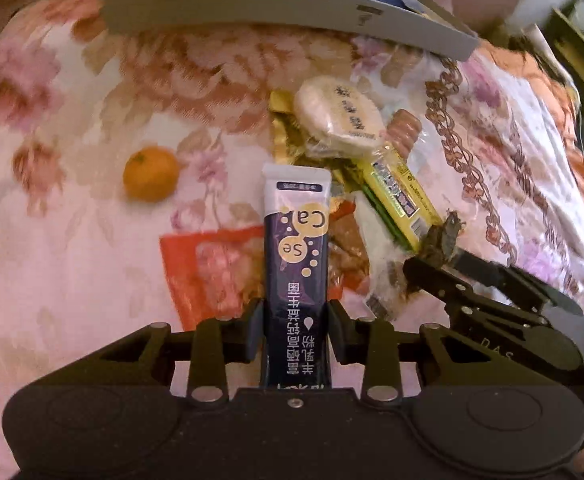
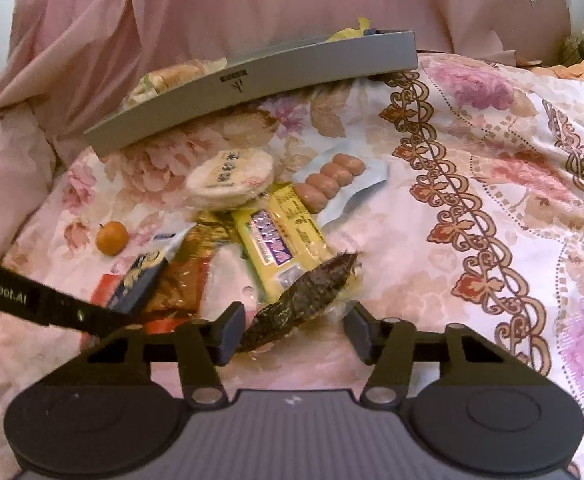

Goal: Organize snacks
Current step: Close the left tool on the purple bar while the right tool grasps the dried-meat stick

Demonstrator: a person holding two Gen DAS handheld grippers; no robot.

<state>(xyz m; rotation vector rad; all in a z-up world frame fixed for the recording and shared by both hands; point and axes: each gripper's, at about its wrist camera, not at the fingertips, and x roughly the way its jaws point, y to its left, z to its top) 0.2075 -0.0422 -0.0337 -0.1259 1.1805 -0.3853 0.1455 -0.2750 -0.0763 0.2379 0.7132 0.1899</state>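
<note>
**A:** What sits nearest the cameras?

**B:** The left gripper (image 1: 295,330) has its fingers clamped on a dark blue stick sachet (image 1: 295,264), which stands upright between them. The right gripper (image 2: 295,330) has its fingers apart, around a dark, clear-wrapped snack (image 2: 300,300). One finger touches its lower end; the other stands clear, so it is not gripped.

**A:** And beyond them?

**B:** A heap of snacks on a floral bedspread (image 2: 472,152): a red packet (image 1: 208,268), a yellow bar (image 2: 280,240), a round white cake (image 2: 230,178) and a pack of small sausages (image 2: 332,182). A small orange (image 1: 151,174) lies apart, to the left. Farthest back, a grey tray (image 2: 252,80) already holds some snacks.

**A:** Which step is this?

**B:** Picking up, I judge. The sachet is secured; the dark snack is about to be grasped. Next, the right fingers need to close, then both items must be carried over the heap to the tray.
</note>
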